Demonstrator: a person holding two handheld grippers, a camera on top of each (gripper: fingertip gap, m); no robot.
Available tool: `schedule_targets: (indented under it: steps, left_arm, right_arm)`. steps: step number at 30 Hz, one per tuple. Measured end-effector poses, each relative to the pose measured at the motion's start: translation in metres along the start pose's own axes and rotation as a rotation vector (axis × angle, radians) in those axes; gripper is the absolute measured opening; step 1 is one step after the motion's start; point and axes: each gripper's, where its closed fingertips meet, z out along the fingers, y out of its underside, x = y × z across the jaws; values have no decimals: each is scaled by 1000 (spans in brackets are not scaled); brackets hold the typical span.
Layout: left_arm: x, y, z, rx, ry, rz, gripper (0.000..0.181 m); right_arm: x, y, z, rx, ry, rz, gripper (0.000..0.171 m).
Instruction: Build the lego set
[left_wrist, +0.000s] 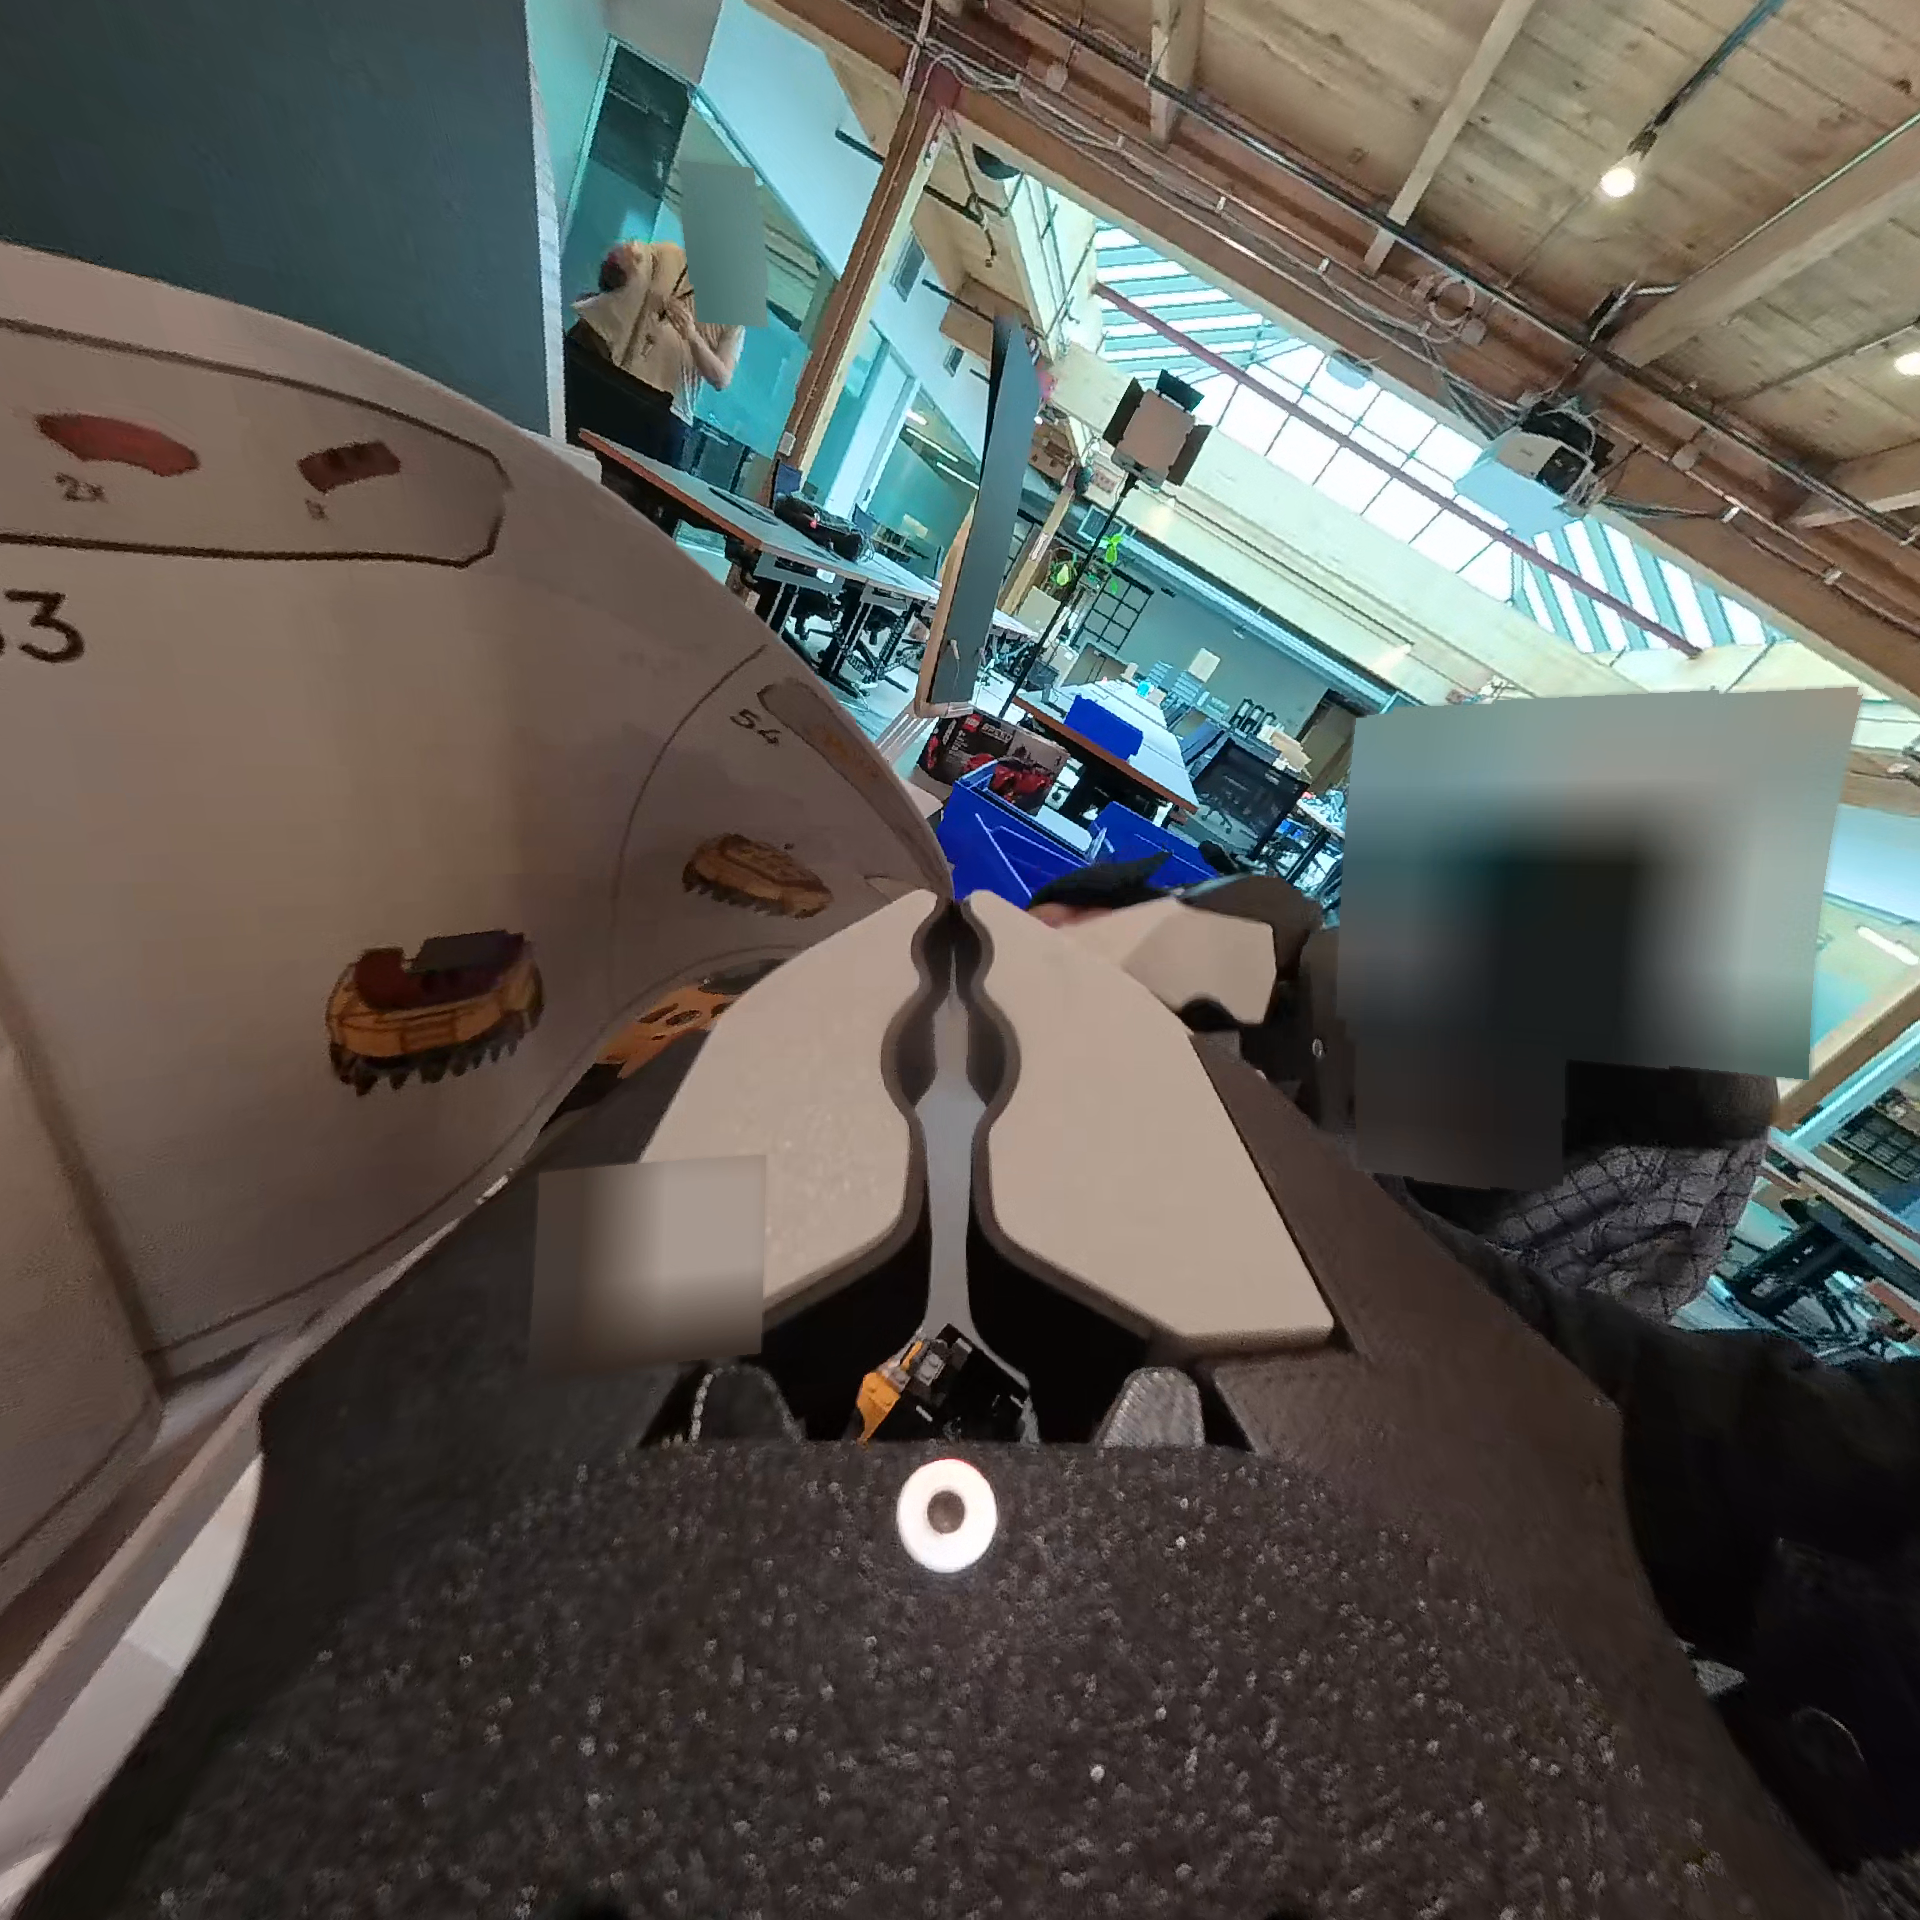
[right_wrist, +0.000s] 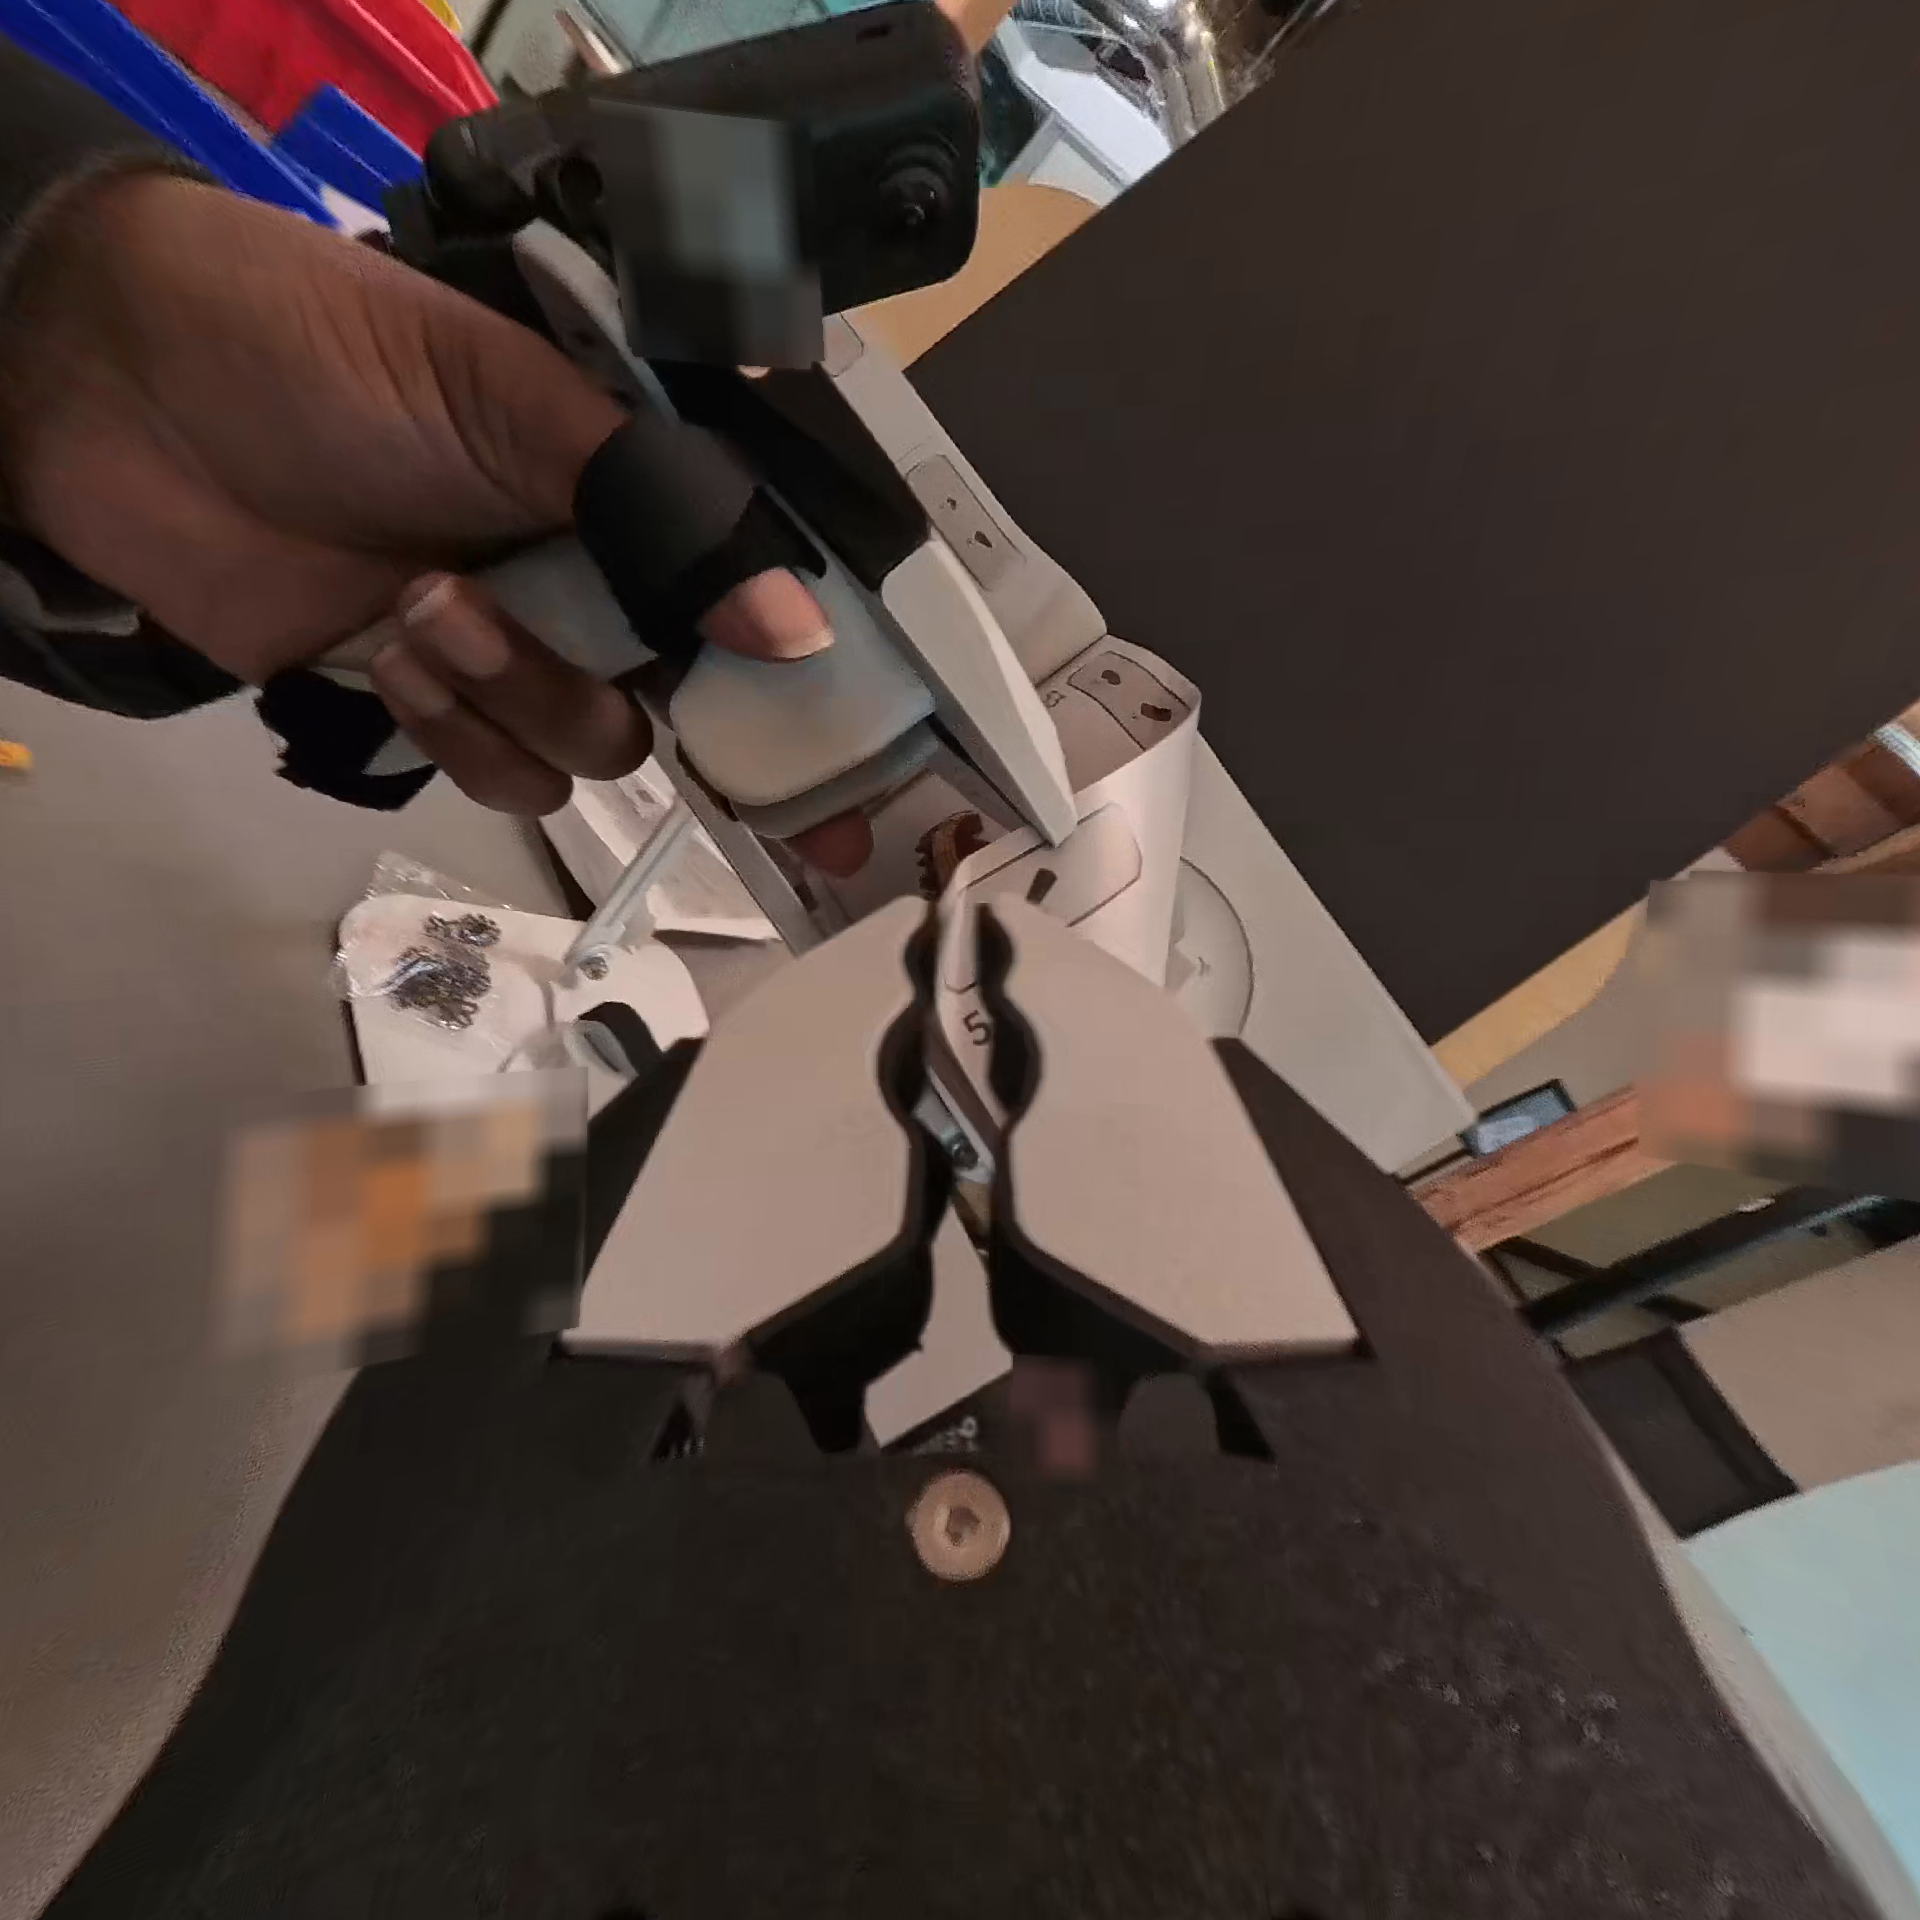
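Lego booklet (right_wrist: 1127, 790): I lift its page to turn it.
Right gripper (right_wrist: 961, 920): jaws pinching that page.
Left gripper (left_wrist: 953, 914): jaws pressed on the page edge.

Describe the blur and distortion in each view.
Left wrist view: fisheye bends the instruction booklet into a curve; its print is soft, the ceiling sharp. Right wrist view: the hand and small-parts bag are smeared; the right gripper stays crisp.

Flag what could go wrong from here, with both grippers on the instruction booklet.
1. Both the right gripper and the left gripper pinch the same curled page of the instruction booklet; pulling apart could tear or crease it.
2. The open bag of small dark parts lies just under the left hand; a sweep might scatter them.
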Motion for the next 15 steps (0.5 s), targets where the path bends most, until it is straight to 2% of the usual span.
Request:
schedule_targets:
  steps: [1, 5, 9, 13, 15]
  left_arm:
    - [0, -1, -1, 4, -1, -4, 0]
    - [2, 1, -4, -11, -17, 38, 1]
    - [21, 7, -9, -29, 58, 19, 21]
    - [38, 15, -7, -38, 149, -70, 19]
    - [41, 16, -4, -40, 181, -118, 10]
  right_arm:
    - [1, -1, 0, 2, 15, -15, 0]
    - [-1, -2, -3, -1, -12, 40, 0]
    - [9, -10, -10, 42, -39, 182, 0]
    - [8, -22, -16, 99, -103, 246, 0]
    - [5, -27, -18, 124, -126, 261, 0]
